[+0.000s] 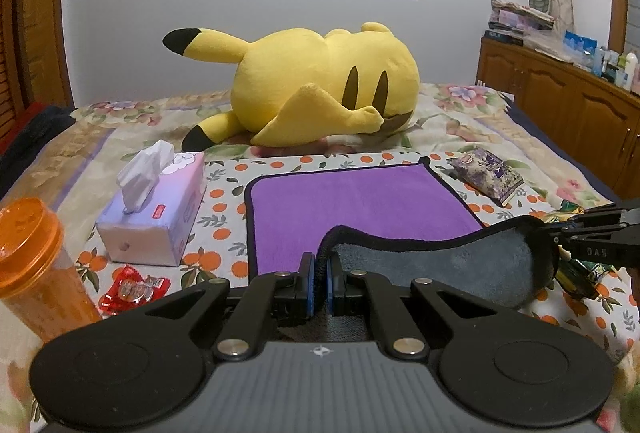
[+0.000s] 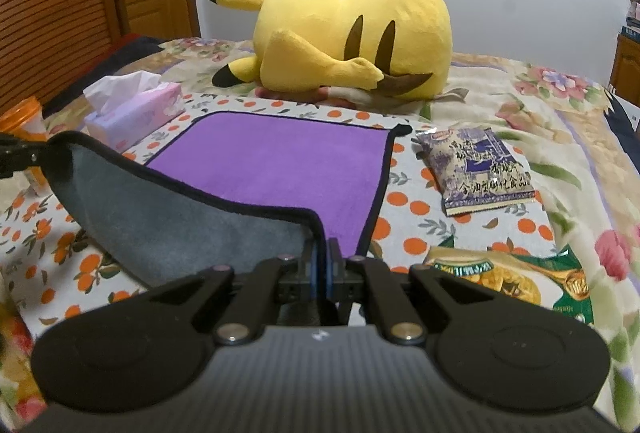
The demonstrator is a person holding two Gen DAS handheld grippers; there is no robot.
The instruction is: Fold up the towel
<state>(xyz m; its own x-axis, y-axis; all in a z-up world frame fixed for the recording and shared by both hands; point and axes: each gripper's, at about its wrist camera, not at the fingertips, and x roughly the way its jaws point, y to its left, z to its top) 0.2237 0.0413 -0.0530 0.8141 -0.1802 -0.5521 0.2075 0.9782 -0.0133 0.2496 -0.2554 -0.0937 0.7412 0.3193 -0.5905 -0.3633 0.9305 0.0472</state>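
Observation:
A purple towel (image 1: 352, 201) with a black hem and a grey underside lies on the bed, its far half flat. My left gripper (image 1: 320, 273) is shut on the near left corner of the towel. My right gripper (image 2: 322, 257) is shut on the near right corner (image 2: 316, 221). Both corners are lifted, so the near edge hangs between them and shows its grey side (image 1: 460, 265) (image 2: 168, 229). The right gripper also shows at the right edge of the left wrist view (image 1: 560, 233). The left gripper shows at the left edge of the right wrist view (image 2: 36, 157).
A yellow plush toy (image 1: 320, 85) lies beyond the towel. A tissue box (image 1: 156, 217) and an orange-lidded bottle (image 1: 36, 265) stand to the left, with a red wrapper (image 1: 132, 289) nearby. Snack packets (image 2: 480, 169) (image 2: 512, 273) lie to the right. A wooden cabinet (image 1: 560, 101) stands at far right.

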